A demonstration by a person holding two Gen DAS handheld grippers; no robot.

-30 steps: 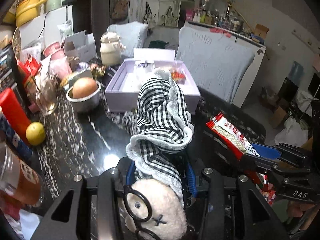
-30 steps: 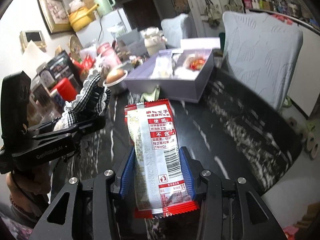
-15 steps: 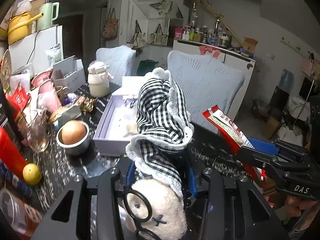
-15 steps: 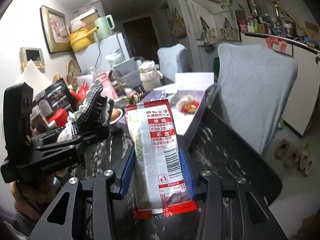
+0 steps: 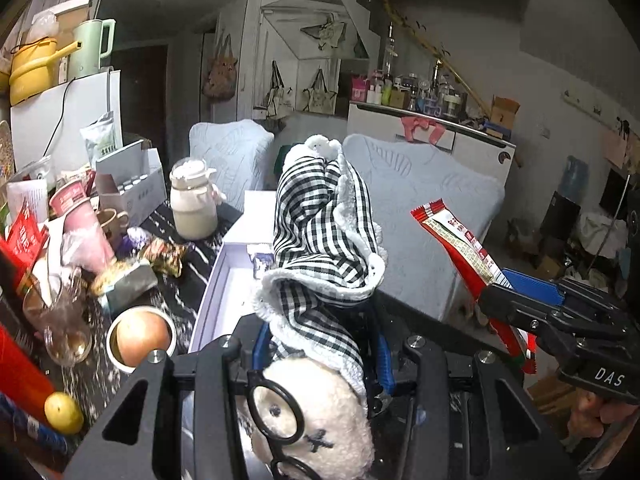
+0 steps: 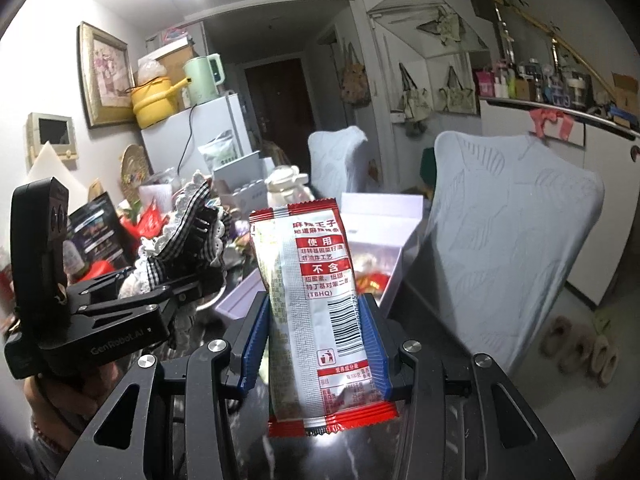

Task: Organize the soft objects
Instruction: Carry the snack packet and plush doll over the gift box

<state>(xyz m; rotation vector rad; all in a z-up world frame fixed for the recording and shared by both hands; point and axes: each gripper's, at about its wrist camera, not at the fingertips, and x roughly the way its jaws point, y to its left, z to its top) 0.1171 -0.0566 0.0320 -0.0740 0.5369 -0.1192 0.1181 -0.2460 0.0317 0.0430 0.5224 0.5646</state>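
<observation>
My left gripper (image 5: 320, 344) is shut on a plush doll (image 5: 324, 248) in a black-and-white checked dress with glasses; the doll stands up out of the jaws, raised above the table. It also shows in the right wrist view (image 6: 188, 236). My right gripper (image 6: 316, 340) is shut on a red and white snack packet (image 6: 316, 292), held upright; the packet shows in the left wrist view (image 5: 460, 244) at the right. An open lilac box (image 5: 224, 280) with small items inside lies on the dark marble table, ahead and below both grippers.
On the table's left are a metal bowl (image 5: 140, 336) with an egg, a glass cup (image 5: 60, 320), a lemon (image 5: 64, 414), a cream jar (image 5: 194, 208), cups and boxes. Two chairs with pale covers (image 5: 420, 216) stand behind the table. Slippers (image 6: 576, 344) lie on the floor.
Both grippers have risen and tilted up with their loads. The box and table have dropped lower in both views, and more of the room shows.
</observation>
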